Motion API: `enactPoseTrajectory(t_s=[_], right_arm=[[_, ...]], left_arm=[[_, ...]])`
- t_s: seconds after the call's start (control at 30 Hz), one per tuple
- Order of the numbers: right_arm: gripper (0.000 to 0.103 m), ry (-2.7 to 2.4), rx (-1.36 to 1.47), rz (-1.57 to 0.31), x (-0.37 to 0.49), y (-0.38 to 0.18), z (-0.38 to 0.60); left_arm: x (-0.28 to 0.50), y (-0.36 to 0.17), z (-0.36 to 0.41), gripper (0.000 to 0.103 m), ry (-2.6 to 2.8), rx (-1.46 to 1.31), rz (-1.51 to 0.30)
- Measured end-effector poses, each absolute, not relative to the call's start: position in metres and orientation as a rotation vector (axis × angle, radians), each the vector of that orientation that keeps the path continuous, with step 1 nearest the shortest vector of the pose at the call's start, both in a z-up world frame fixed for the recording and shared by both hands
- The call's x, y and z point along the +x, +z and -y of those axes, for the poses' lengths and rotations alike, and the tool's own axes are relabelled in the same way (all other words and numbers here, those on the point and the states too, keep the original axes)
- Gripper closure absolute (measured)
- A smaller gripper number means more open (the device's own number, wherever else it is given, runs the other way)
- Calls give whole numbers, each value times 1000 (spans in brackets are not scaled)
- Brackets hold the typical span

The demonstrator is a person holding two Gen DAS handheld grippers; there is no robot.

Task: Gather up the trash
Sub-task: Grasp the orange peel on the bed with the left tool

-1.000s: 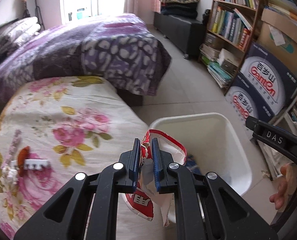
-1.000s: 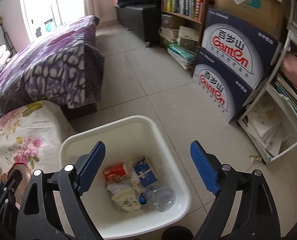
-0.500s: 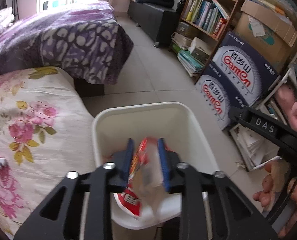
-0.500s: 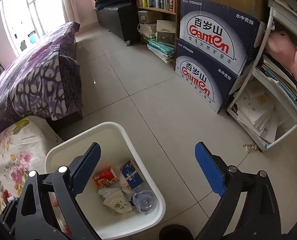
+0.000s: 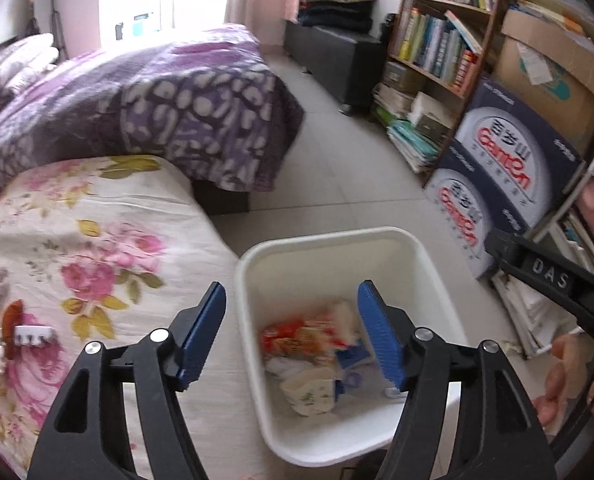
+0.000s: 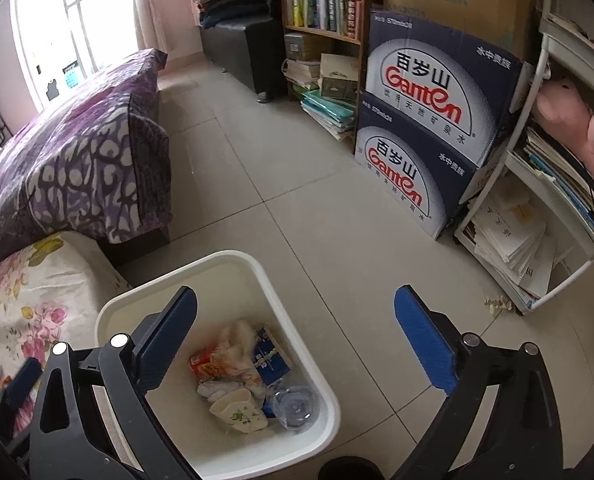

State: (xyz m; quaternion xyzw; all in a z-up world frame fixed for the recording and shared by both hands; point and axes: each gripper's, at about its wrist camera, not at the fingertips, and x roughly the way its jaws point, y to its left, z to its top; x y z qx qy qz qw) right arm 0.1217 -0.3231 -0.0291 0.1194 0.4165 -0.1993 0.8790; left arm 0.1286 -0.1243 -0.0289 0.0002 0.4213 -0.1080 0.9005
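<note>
Trash point(image 5: 321, 352) heaped in white bin point(image 5: 329, 240) on floor, directly below left gripper point(image 5: 293, 332), jaws wide, empty. Right gripper point(image 6: 297, 344) alongside, equally spread. Hair clip point(image 5: 33, 334) left on bed, nearer left.

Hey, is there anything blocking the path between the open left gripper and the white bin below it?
Nothing visible does. The left gripper hangs open and empty over the white bin, whose open top has no lid or cover. Only trash lies inside it: a red snack wrapper, a paper cup and a clear bottle.
</note>
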Motion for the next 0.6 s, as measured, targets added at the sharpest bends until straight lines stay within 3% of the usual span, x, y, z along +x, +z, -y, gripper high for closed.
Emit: enactPoseTrajectory(t_s=[0.1,0.6], right_arm=[[7,-402,210,-865,124,-29,310],[7,-260,24,-885,139,-36,215]], left_arm=[[128,-28,108,23,-155,13,-845],[137,-51,1,20,136,60,-902]])
